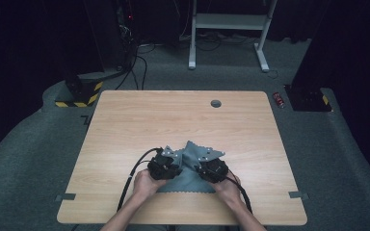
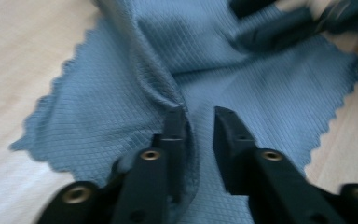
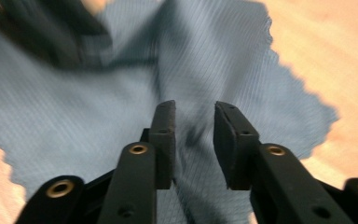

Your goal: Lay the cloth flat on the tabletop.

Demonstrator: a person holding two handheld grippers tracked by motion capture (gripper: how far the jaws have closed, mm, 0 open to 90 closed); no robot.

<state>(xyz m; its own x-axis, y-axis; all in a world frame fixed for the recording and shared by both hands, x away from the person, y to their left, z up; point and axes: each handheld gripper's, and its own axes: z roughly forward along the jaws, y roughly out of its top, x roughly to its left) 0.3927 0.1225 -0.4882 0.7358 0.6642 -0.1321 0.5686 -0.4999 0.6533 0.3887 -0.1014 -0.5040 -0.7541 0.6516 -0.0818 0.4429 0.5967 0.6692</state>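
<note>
The blue cloth [image 1: 192, 166] lies rumpled at lower centre of the table [image 1: 125, 125], not yet flat or folded. Both the left gripper [image 2: 199, 116] and right gripper [image 3: 195, 112] hover spread over its ridges, pinching nothing

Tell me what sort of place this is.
Probably a lab or recording workspace, not a home: a bare wooden table on grey carpet, a frame of a white desk behind it, loose cables, and hazard-striped blocks on the floor. A blue-grey cloth lies on the table.
</note>
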